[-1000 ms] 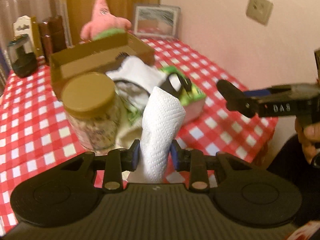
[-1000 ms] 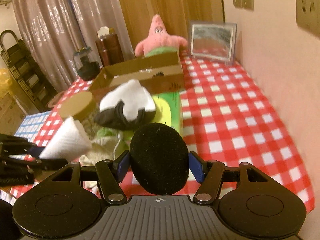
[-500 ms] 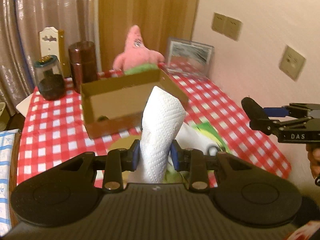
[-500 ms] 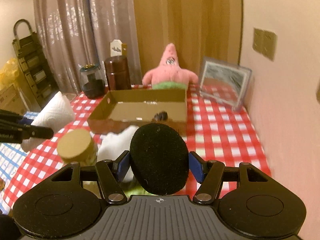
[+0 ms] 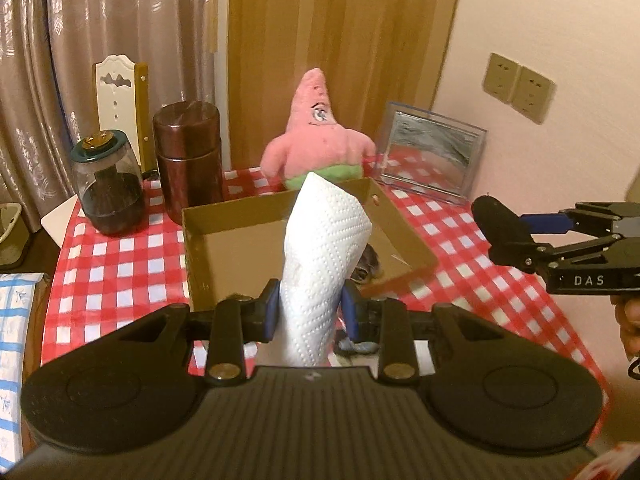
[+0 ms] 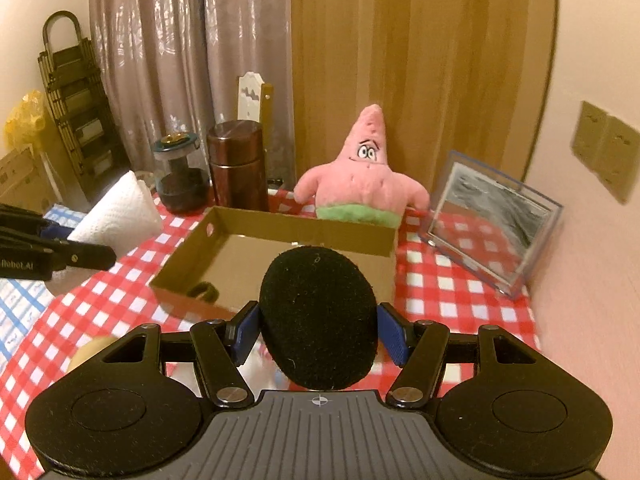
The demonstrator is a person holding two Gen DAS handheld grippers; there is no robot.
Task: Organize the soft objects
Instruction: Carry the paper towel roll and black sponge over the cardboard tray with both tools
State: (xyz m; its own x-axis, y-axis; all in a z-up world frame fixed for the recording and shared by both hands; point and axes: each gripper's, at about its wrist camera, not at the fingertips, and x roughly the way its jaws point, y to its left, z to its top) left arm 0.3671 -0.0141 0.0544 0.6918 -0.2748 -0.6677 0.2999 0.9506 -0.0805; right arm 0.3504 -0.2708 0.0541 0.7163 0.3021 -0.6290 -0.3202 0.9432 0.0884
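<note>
Two hand-held grippers carrying soft items toward a cardboard box (image 6: 280,248) on the checked counter (image 6: 460,296). The left hand-held gripper (image 5: 310,312) is clenched on a folded white paper towel (image 5: 324,248), which stands upright between its blue pads (image 5: 269,312). The right hand-held gripper (image 6: 318,334) is clamped on a black foam pad (image 6: 318,316), gripped at its two sides. Both items are held in the air on the near side of the box — neither is over its floor.

The box is open-topped and shallow, with a small dark item (image 6: 202,291) lying at its near left corner. A pink starfish plush (image 6: 362,176) stands just beyond the far wall; a brown canister (image 6: 238,168) and a glass jar (image 6: 178,178) stand at far left, a clear picture frame (image 6: 494,220) at right.

Judged step: deposit of both items in the box. To do it well, each item should pass over the near wall, not against it, since the light cardboard would likely slide. The towel is best lowered flat to the open floor on the left, the foam to the right, so the two hand-held grippers stay well apart. Release low — the towel may unfold and the foam may spring if dropped from height.
</note>
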